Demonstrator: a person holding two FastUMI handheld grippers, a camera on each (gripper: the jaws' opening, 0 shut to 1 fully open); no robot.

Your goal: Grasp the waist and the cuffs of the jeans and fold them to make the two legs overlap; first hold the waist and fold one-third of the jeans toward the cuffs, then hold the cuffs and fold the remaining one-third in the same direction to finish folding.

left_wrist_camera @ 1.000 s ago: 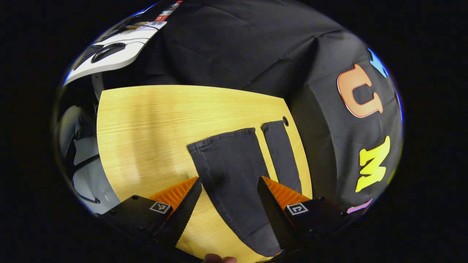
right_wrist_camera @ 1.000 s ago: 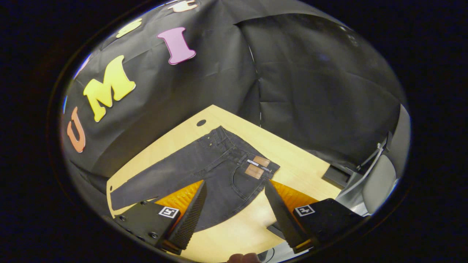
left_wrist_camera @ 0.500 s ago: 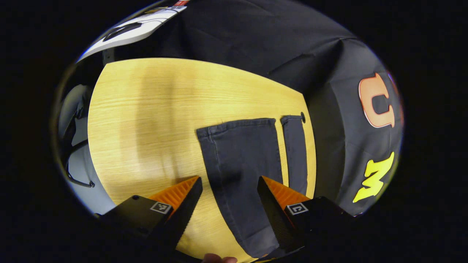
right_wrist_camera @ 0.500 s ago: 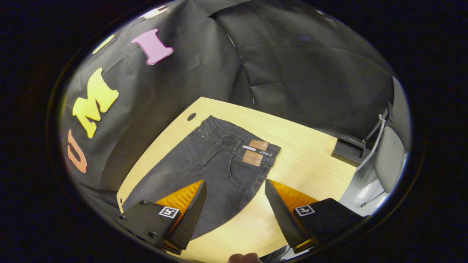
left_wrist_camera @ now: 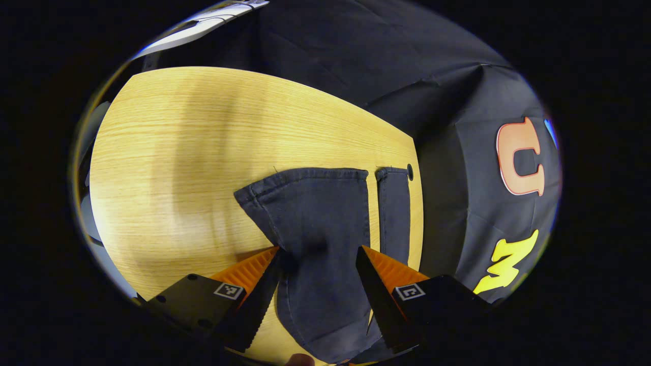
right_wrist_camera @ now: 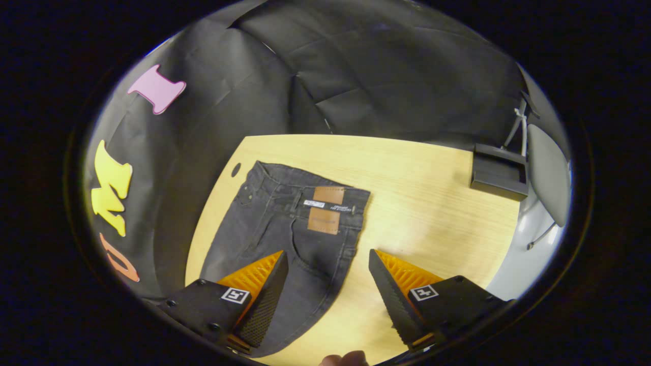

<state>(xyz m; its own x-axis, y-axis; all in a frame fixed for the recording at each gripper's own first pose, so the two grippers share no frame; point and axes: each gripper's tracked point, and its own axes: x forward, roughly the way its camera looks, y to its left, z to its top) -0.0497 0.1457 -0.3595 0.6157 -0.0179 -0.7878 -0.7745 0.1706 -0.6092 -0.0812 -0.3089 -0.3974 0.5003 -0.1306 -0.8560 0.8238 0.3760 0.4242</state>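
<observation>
Dark grey jeans lie flat on the wooden table. In the left gripper view the two legs point away from me, the wide near leg beside the narrow far leg, cuffs at the far end. My left gripper is open and low over the near leg, which passes between its fingers; the leg's left edge bunches at the left fingertip. In the right gripper view the waist with a brown patch lies ahead. My right gripper hangs open over the seat, near its table-side edge.
A black box sits at the table's far right edge, with a grey chair beyond it. A round cable hole is near the waist corner. A white desk stands beyond the table. Bare wood spreads left of the legs.
My left gripper has dropped closer to the near leg, whose left edge now bunches at one finger. My right gripper has swung round and nearer to the waist. Both stay open.
</observation>
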